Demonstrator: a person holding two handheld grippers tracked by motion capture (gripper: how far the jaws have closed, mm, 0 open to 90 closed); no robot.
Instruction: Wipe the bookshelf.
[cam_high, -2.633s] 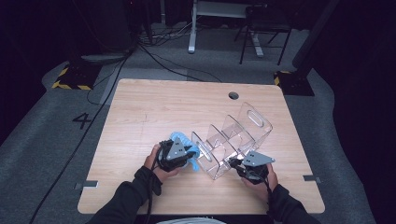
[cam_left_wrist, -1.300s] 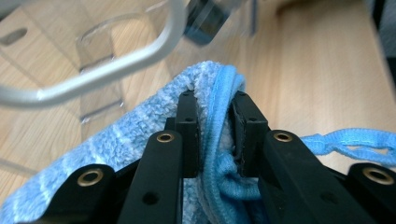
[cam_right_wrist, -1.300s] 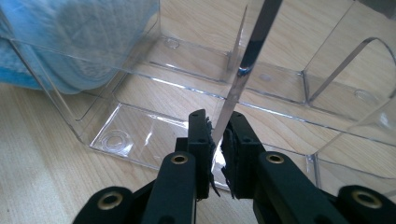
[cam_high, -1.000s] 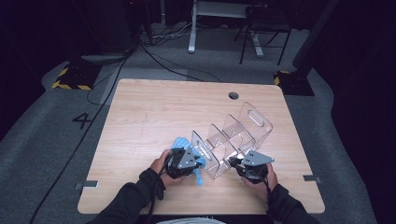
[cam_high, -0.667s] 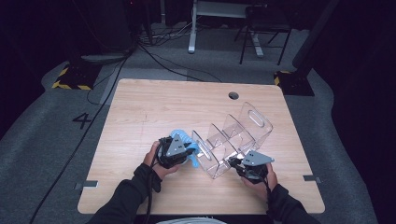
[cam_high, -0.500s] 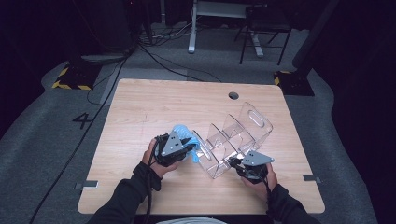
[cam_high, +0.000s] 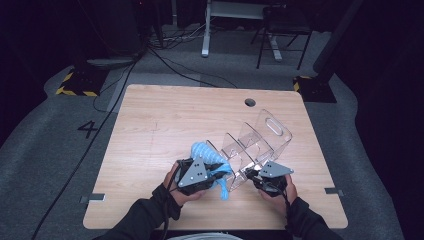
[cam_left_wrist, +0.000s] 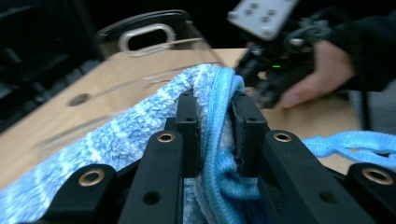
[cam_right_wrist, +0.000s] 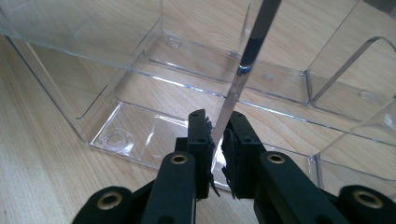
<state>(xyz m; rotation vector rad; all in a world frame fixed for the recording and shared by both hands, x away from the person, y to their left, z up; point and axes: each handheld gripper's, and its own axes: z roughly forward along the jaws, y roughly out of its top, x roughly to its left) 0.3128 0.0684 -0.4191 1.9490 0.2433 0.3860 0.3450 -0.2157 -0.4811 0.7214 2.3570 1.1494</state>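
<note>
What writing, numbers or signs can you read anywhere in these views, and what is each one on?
"4": dark numeral on the grey floor mat, left of the table.
Yellow-and-black hazard stripes, no words: on the floor block at far left.
No label reads on the clear organizer or the blue cloth.

We are seeing a towel (cam_high: 207, 155) showing light blue with paler, whitish stripes across its pile, and a deeper blue hem (cam_left_wrist: 219, 112) and loop. The divided organiser (cam_high: 255, 145) is showing clear and colourless, letting the pale wood grain of the worktop (cam_high: 165, 120) come through. The left tool (cam_left_wrist: 215, 126) and right tool (cam_right_wrist: 217, 140) are showing black jaws with brass-coloured rivets, each topped by a grey plate. The floor (cam_high: 45, 150) is looking dark grey, carrying a black "4" and yellow-and-black striped markings.
</note>
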